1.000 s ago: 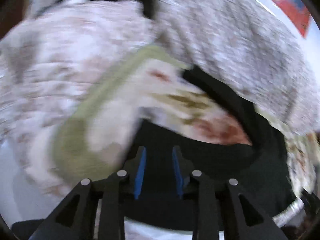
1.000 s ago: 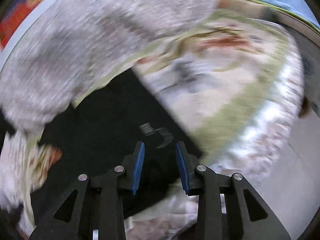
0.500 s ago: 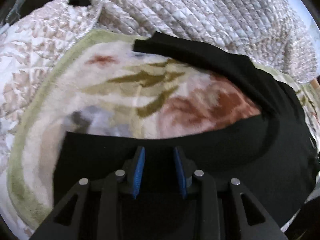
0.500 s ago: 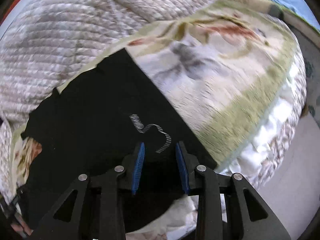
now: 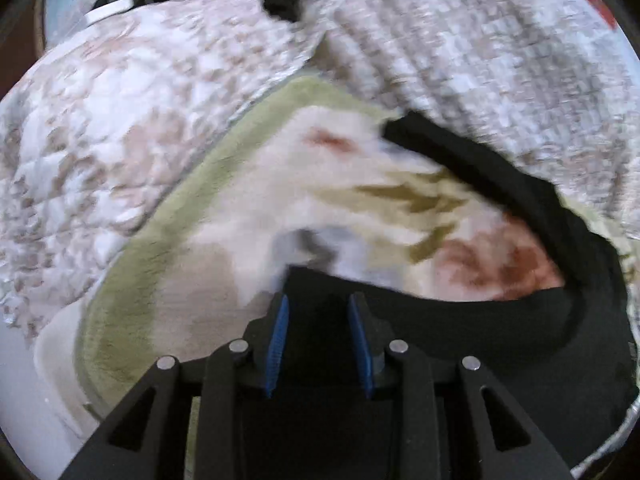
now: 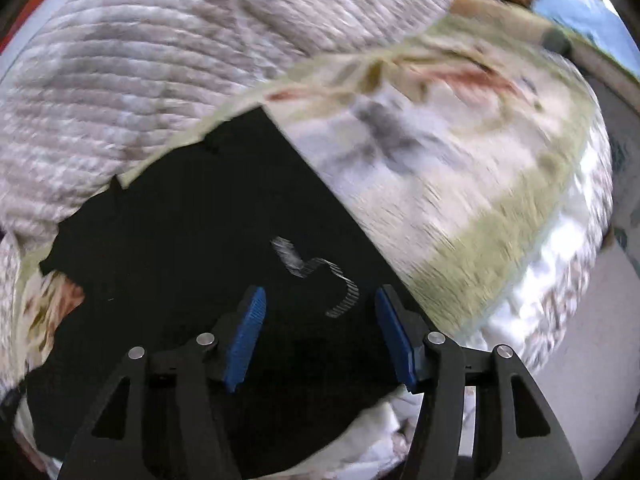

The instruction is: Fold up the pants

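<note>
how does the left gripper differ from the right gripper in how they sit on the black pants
The left gripper has its blue pads close together with the black pants between them; whether they press the cloth cannot be told. The right gripper has just been opening: its blue pads stand wide apart, off the black pants beside the white logo. Both point down at the pants on the floral blanket.

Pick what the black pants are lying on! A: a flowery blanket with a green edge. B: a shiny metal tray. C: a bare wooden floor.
A: in the right wrist view the black pants lie spread on a flowery blanket whose green edge runs beside them.
</note>
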Demonstrator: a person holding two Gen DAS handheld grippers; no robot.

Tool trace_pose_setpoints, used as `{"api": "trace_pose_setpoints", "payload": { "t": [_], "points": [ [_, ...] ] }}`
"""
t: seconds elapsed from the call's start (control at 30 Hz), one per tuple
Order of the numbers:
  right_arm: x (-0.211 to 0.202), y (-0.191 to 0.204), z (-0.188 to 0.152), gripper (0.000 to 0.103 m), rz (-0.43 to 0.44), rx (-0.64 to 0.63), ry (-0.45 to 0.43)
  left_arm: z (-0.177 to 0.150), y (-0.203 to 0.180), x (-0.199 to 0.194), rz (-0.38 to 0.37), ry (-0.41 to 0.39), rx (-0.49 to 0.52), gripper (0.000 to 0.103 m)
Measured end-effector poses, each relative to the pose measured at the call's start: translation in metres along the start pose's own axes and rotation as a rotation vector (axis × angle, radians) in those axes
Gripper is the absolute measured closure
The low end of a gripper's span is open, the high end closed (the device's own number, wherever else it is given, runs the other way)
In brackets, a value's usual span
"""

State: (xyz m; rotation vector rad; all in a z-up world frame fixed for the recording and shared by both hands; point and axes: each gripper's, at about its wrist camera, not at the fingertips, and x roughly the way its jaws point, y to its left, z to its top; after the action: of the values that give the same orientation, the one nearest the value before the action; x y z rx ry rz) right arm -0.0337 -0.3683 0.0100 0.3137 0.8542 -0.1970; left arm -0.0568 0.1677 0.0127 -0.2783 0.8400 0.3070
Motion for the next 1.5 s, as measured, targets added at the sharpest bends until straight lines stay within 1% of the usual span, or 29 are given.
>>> {"api": "trace_pose_setpoints", "payload": {
  "t": [0.07,0.13,0.17,0.23,0.3,0.37,0.4,0.43,0.47,0.5,0.63,0.73,0.77,0.83,0.9,0.97,1.1,1.17,1.23,1.3,1.33,1.4,1.47,1.5],
  "points": [
    [-0.002,0.023,0.000,0.046,0.081,-0.090,0.010,-0.002,-0.021,-0.006,-0.084,-0.007,0.049,0.070],
    [0.002,0.046,-0.003,0.046,0.156,-0.166,0.043,-0.008,-0.048,-0.008,-0.196,0.018,0.109,0.069],
    [0.006,0.058,-0.005,0.046,0.186,-0.209,0.064,-0.010,-0.061,-0.007,-0.236,0.034,0.137,0.070],
    [0.014,0.082,-0.010,0.046,0.223,-0.287,0.100,-0.016,-0.092,-0.004,-0.293,0.066,0.204,0.069],
    [0.021,0.105,-0.013,0.046,0.248,-0.364,0.125,-0.020,-0.122,0.002,-0.328,0.103,0.278,0.069],
    [0.027,0.124,-0.018,0.046,0.255,-0.435,0.124,-0.022,-0.143,0.019,-0.279,0.143,0.308,0.069],
    [0.029,0.131,-0.020,0.046,0.256,-0.452,0.119,-0.022,-0.149,0.031,-0.253,0.181,0.319,0.069],
    [0.030,0.135,-0.021,0.046,0.261,-0.458,0.114,-0.021,-0.152,0.038,-0.245,0.181,0.322,0.068],
    [0.032,0.137,-0.022,0.046,0.268,-0.455,0.111,-0.018,-0.153,0.039,-0.244,0.152,0.314,0.068],
    [0.033,0.137,-0.022,0.046,0.273,-0.443,0.110,-0.015,-0.154,0.039,-0.235,0.146,0.307,0.067],
    [0.034,0.125,-0.021,0.046,0.291,-0.393,0.109,-0.007,-0.142,0.043,-0.198,0.127,0.251,0.066],
    [0.032,0.124,-0.020,0.046,0.270,-0.394,0.086,-0.001,-0.123,0.043,-0.123,0.115,0.212,0.066],
    [0.030,0.123,-0.019,0.046,0.260,-0.393,0.075,0.000,-0.116,0.042,-0.110,0.112,0.193,0.066],
    [0.030,0.120,-0.018,0.046,0.244,-0.384,0.068,-0.002,-0.098,0.039,-0.093,0.102,0.143,0.066],
    [0.035,0.115,-0.018,0.046,0.208,-0.370,0.080,-0.004,-0.085,0.033,-0.086,0.093,0.115,0.066],
    [0.036,0.109,-0.018,0.046,0.210,-0.348,0.093,-0.008,-0.079,0.025,-0.098,0.078,0.102,0.066],
    [0.024,0.107,-0.024,0.045,0.216,-0.367,0.072,-0.022,-0.079,0.006,-0.132,0.071,0.128,0.066],
    [0.015,0.103,-0.032,0.046,0.224,-0.360,0.067,-0.032,-0.077,-0.006,-0.137,0.065,0.146,0.066],
    [0.011,0.099,-0.042,0.046,0.216,-0.362,0.078,-0.041,-0.071,-0.018,-0.112,0.045,0.150,0.066],
    [0.015,0.097,-0.055,0.046,0.193,-0.370,0.124,-0.049,-0.063,-0.028,-0.067,0.019,0.151,0.066],
    [0.018,0.097,-0.061,0.046,0.179,-0.386,0.147,-0.052,-0.058,-0.030,-0.050,0.022,0.140,0.066],
    [0.013,0.100,-0.066,0.046,0.160,-0.424,0.131,-0.060,-0.048,-0.029,-0.028,0.057,0.113,0.066],
    [0.009,0.100,-0.064,0.046,0.175,-0.413,0.136,-0.065,-0.045,-0.034,-0.002,0.047,0.124,0.066],
    [0.005,0.100,-0.064,0.046,0.193,-0.399,0.136,-0.067,-0.043,-0.037,0.002,0.045,0.113,0.066]
  ]
}}
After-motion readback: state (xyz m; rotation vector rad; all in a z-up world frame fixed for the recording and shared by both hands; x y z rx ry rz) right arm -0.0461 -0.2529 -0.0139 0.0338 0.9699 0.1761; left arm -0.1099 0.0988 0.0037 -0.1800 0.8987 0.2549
